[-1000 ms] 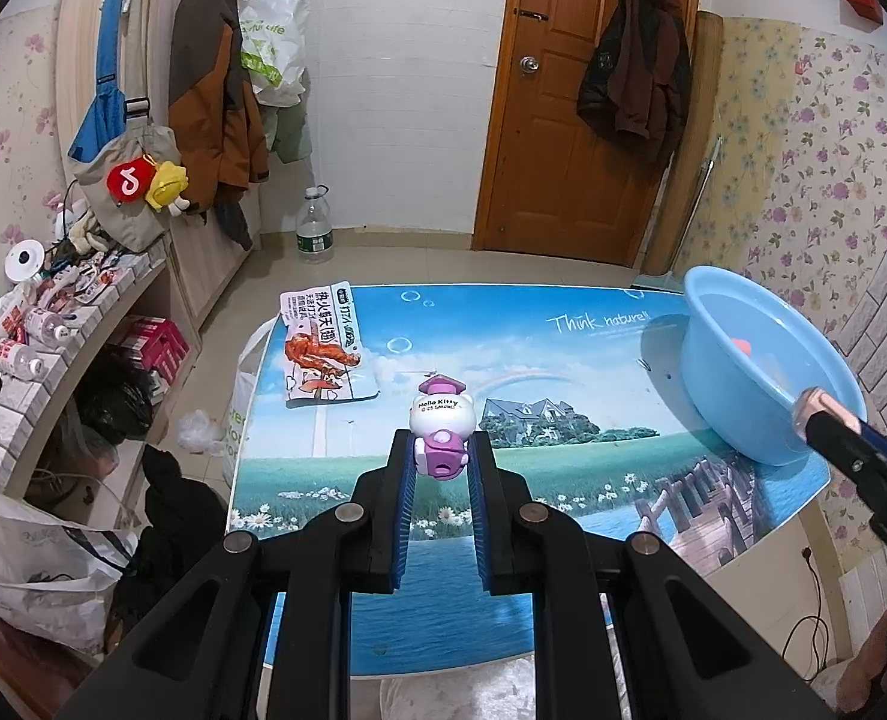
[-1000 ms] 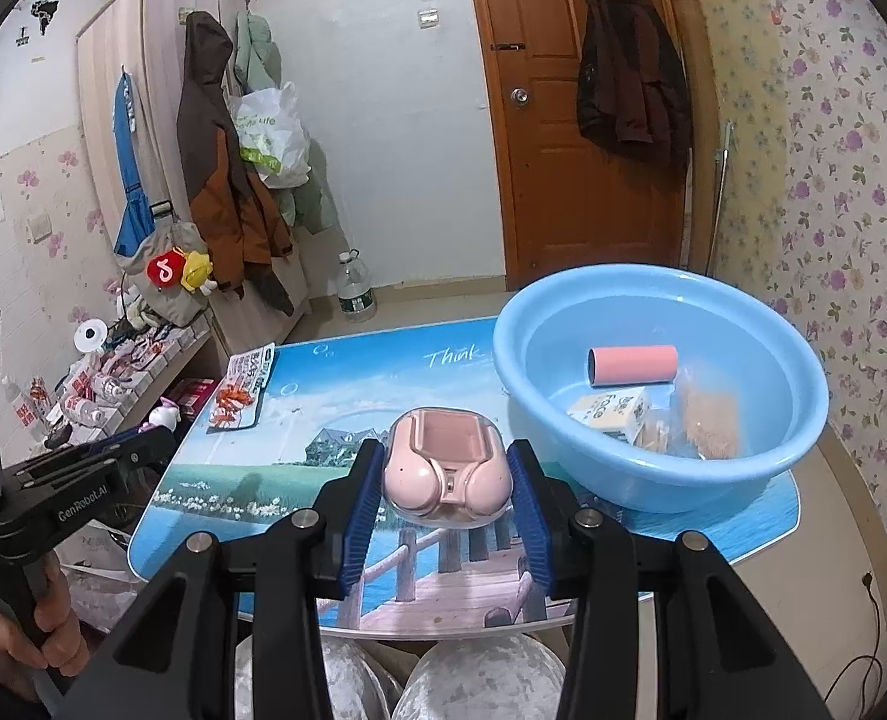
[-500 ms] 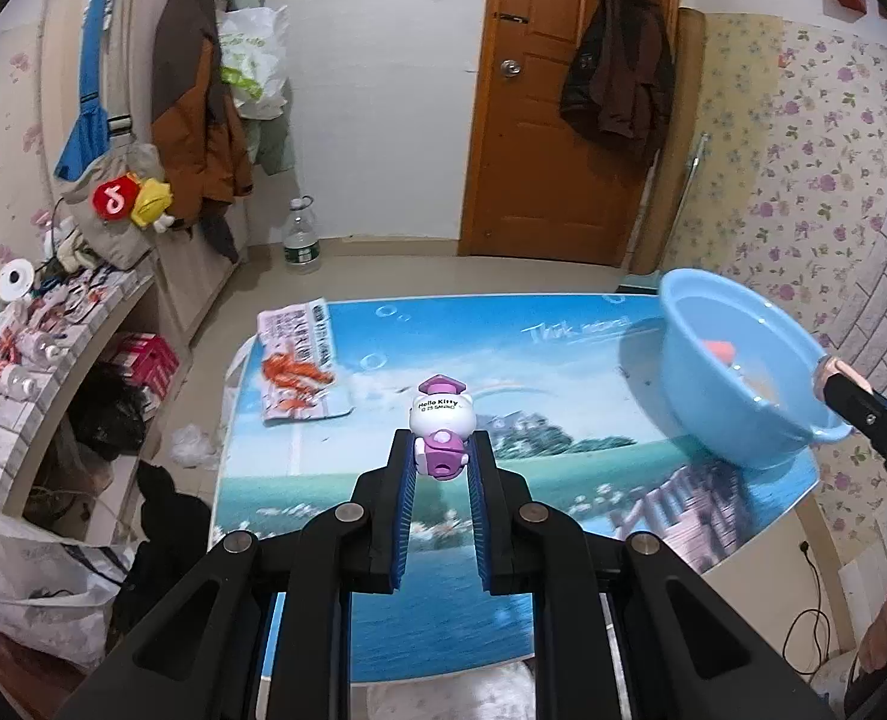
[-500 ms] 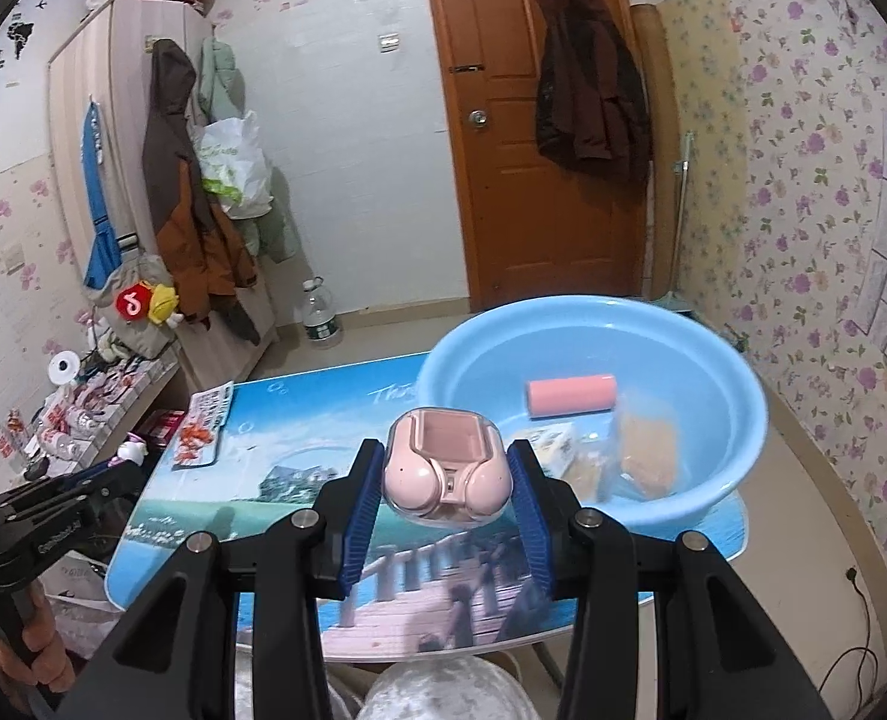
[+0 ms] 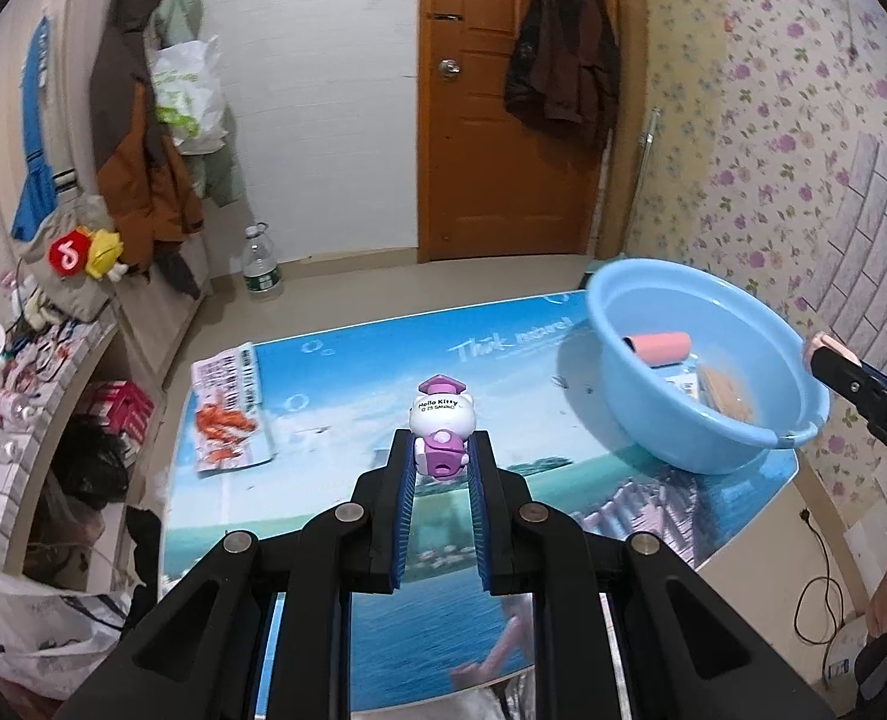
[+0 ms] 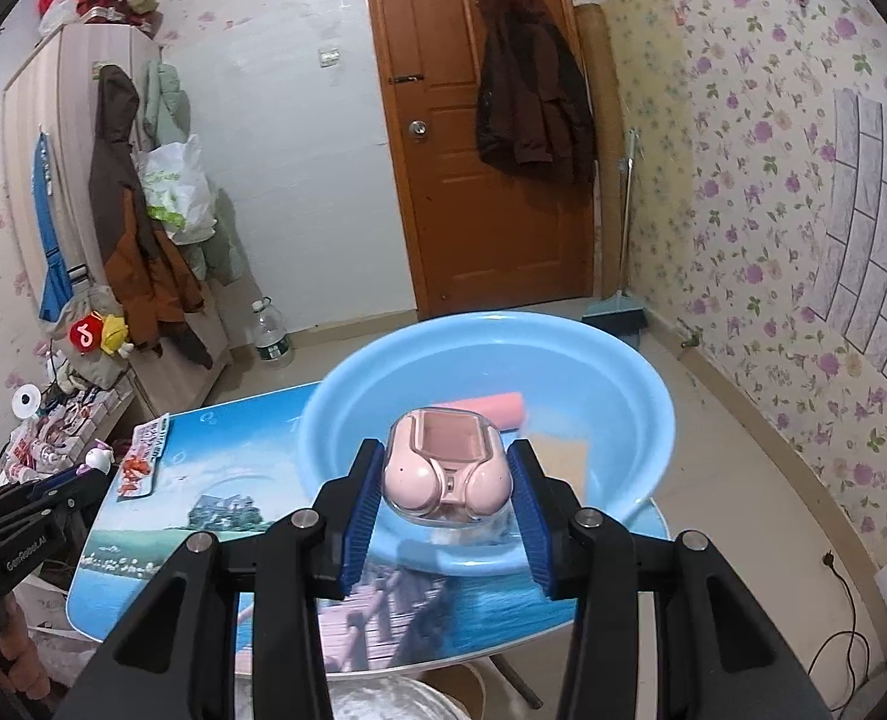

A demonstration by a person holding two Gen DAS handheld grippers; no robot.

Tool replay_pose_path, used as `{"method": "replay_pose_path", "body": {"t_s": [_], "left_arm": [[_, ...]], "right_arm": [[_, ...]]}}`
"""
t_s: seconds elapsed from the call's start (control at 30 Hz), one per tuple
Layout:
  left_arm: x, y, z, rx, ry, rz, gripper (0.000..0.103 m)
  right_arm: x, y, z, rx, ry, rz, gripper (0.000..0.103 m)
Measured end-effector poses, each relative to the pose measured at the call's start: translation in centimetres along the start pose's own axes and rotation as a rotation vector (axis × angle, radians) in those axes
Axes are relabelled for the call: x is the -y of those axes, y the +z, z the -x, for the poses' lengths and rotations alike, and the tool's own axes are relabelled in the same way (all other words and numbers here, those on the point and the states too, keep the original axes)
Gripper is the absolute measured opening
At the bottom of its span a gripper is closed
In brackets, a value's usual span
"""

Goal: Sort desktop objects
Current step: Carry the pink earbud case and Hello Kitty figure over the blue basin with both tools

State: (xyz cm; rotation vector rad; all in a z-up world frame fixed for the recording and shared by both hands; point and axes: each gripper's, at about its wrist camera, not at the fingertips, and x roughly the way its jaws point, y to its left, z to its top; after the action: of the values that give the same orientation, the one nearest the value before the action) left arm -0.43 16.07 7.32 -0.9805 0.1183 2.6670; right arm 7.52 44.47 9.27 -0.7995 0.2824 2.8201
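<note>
On my left tongs [image 5: 440,468] I see one white and purple Hello Kitty figure [image 5: 441,423], pinched by its purple base between nearly closed pads, head poking past the tips above the bench [image 5: 335,414]. One snack packet [image 5: 230,414] lies flat on the bench, far left. My right tongs [image 6: 446,483], about half spread, clamp one pink earbud case [image 6: 446,471] sideways, over the near rim of the single blue basin [image 6: 641,414]. Inside it I count one pink roll [image 6: 494,408] and one tan packet [image 6: 563,450].
</note>
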Motion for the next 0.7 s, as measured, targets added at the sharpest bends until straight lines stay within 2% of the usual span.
{"method": "replay_pose_path", "body": {"t_s": [0.33,0.7], "left_arm": [[5.4,3.3,-2.9,0.010,-0.076,-0.060,0.016],[10.5,6.3,-7.3,-0.010,-0.133,-0.108,0.016]], "right_arm": [[3.6,1.3,-2.3,-0.009,-0.038,-0.001,0.043],[7.4,2.6,-7.4,-0.065,-0.045,-0.019,0.043]]}}
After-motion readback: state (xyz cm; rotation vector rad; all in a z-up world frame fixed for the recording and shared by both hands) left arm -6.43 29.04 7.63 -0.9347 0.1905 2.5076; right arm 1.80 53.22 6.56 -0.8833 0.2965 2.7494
